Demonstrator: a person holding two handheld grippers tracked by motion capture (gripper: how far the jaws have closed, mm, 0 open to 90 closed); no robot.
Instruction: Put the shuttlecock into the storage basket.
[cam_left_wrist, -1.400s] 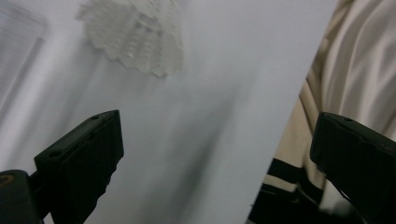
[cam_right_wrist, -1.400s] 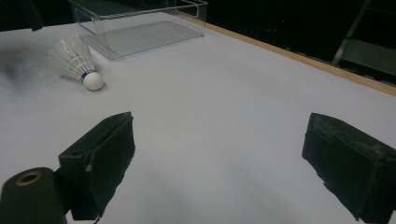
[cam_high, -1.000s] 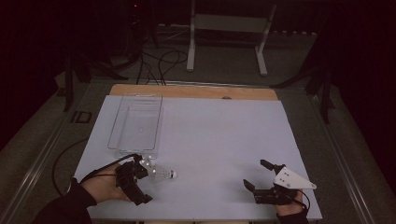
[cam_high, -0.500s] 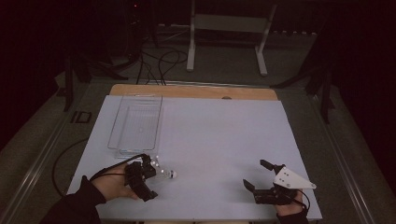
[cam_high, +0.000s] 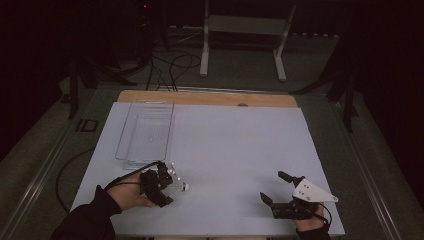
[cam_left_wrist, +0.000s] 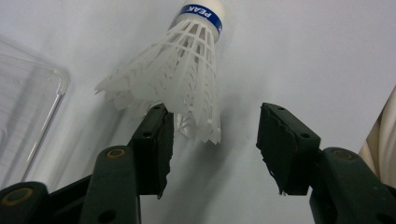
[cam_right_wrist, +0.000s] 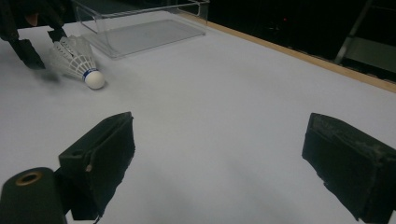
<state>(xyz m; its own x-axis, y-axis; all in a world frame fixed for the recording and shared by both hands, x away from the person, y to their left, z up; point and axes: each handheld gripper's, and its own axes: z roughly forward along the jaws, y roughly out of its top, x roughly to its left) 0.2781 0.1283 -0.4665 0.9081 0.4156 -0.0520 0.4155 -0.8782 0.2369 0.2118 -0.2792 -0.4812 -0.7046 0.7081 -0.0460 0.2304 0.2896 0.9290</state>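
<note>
The grasp is under way: the left gripper (cam_left_wrist: 212, 140) has just been closing its jaws around the skirt of the shuttlecock (cam_left_wrist: 180, 77), not yet clamped, near the tray (cam_high: 146, 134). Next, squeeze gently, then lift. The right gripper (cam_high: 276, 187) rests released.

A dim recording lab or studio, set up for filmed tabletop work.

The surface (cam_high: 235, 150) is a wooden board covered by a plain pale sheet, lit while the room around it lies dark. Behind it stands a white metal frame (cam_high: 245, 40) on two feet, and loose black cables (cam_high: 170, 62) trail across a grey carpeted floor (cam_high: 310, 65). A small red indicator light (cam_high: 145, 6) glows in the dark at the back. Dark stand legs (cam_high: 82, 75) rise at the left of the surface and others at its right.
</note>
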